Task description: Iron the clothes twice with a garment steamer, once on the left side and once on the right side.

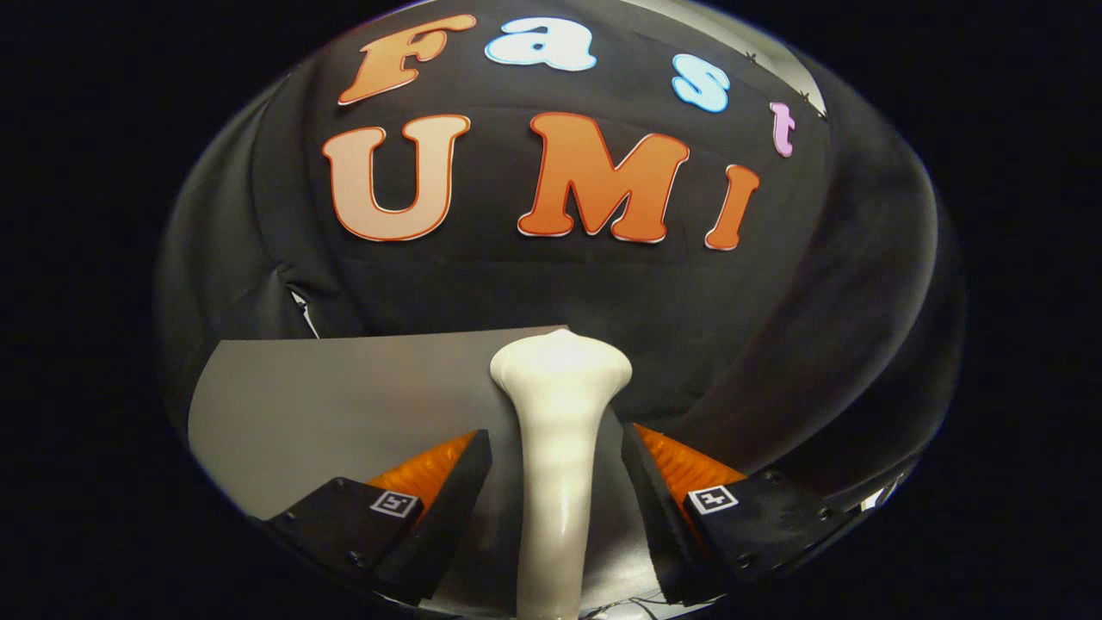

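Gripper view: gripper [558, 469] straddles steamer [558, 413]; gray surface [344, 396] behind.

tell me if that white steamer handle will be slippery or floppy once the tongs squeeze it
The steamer handle looks glossy, so it could slip. Its moulded shape suggests it is stiff, not floppy. The flared head may stop it sliding through the tongs, whose fingers flank it with gaps.

Black cloth wall [516, 284] — grey tabletop [344, 396], perhaps.
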{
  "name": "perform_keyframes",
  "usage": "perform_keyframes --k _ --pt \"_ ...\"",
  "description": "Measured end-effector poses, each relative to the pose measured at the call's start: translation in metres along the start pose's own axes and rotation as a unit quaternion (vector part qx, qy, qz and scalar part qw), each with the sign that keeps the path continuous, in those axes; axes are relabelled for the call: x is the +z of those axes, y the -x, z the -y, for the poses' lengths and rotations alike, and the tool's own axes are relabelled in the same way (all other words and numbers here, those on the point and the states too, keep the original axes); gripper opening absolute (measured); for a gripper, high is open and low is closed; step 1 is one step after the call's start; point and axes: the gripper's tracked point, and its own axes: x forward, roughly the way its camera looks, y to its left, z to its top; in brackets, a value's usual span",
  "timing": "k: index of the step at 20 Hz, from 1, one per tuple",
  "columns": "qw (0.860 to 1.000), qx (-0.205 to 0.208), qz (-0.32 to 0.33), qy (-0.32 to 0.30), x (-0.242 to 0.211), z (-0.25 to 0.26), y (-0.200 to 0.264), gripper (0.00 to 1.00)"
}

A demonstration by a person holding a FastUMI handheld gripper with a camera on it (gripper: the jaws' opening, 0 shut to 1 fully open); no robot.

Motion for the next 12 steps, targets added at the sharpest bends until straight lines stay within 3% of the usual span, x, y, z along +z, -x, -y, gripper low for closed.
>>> perform_keyframes --k 4,9,10,12 --pt "0.999 0.001 -0.034 -0.008 -0.013 0.001 -0.015 0.82" --pt "0.999 0.012 -0.050 0.006 -0.012 -0.003 -0.022 0.70" --pt "0.999 0.011 -0.047 0.006 -0.011 -0.003 -0.026 0.58" --pt "0.999 0.016 -0.039 0.005 -0.010 -0.006 -0.019 0.54"
